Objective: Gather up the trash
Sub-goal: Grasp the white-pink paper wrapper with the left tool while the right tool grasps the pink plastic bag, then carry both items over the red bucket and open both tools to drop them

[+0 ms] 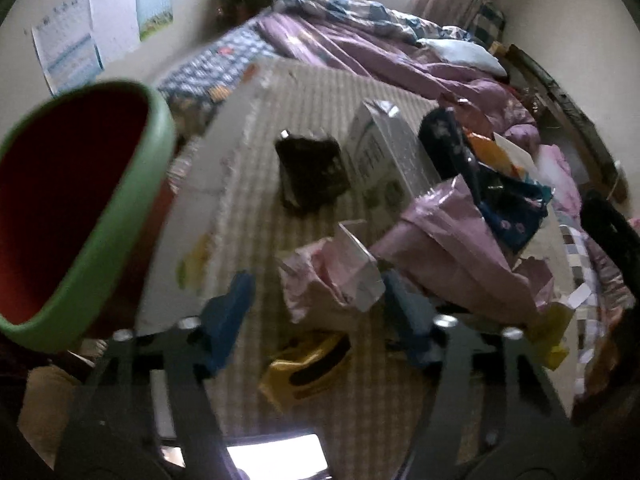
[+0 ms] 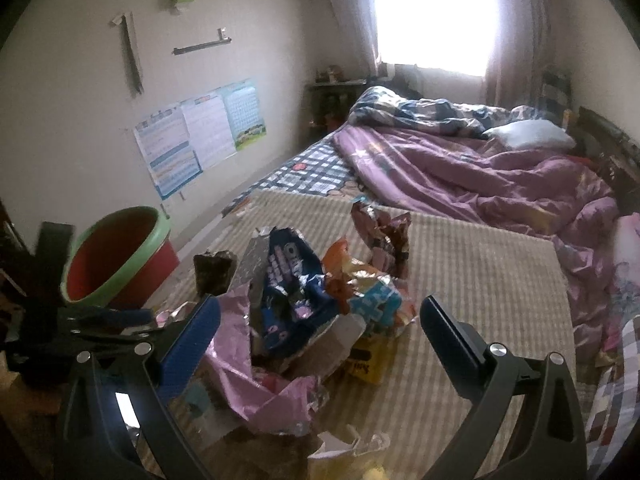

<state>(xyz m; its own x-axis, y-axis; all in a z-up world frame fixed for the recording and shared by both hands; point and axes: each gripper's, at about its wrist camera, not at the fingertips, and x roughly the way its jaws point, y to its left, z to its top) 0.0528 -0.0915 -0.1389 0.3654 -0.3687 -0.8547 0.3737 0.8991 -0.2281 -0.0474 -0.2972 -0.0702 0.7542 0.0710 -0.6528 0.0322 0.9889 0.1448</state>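
A heap of trash lies on a striped mat (image 2: 460,264) spread over the bed (image 2: 460,168). In the right wrist view the heap holds a pink foil wrapper (image 2: 256,380), a dark blue snack bag (image 2: 288,280), an orange and light blue bag (image 2: 372,292), a crumpled brown wrapper (image 2: 380,232), a small dark packet (image 2: 214,270) and a yellow packet (image 2: 370,360) partly under the rest. The right claw (image 2: 316,320) hangs over the near side of the heap, its fingers wide apart and gripping nothing. At the left edge of the mat stands a red bucket (image 2: 120,256) with a green rim. In the left wrist view (badly blurred) the left claw (image 1: 316,300) points down at the heap, its blue fingers (image 1: 228,312) on either side of a pink wrapper (image 1: 316,280) and a silvery carton flap (image 1: 360,272); whether the pads press on them I cannot tell. The bucket (image 1: 80,216) fills that view's left side, close to the claw. A white carton (image 1: 384,152) and a black packet (image 1: 310,168) lie farther up the mat.
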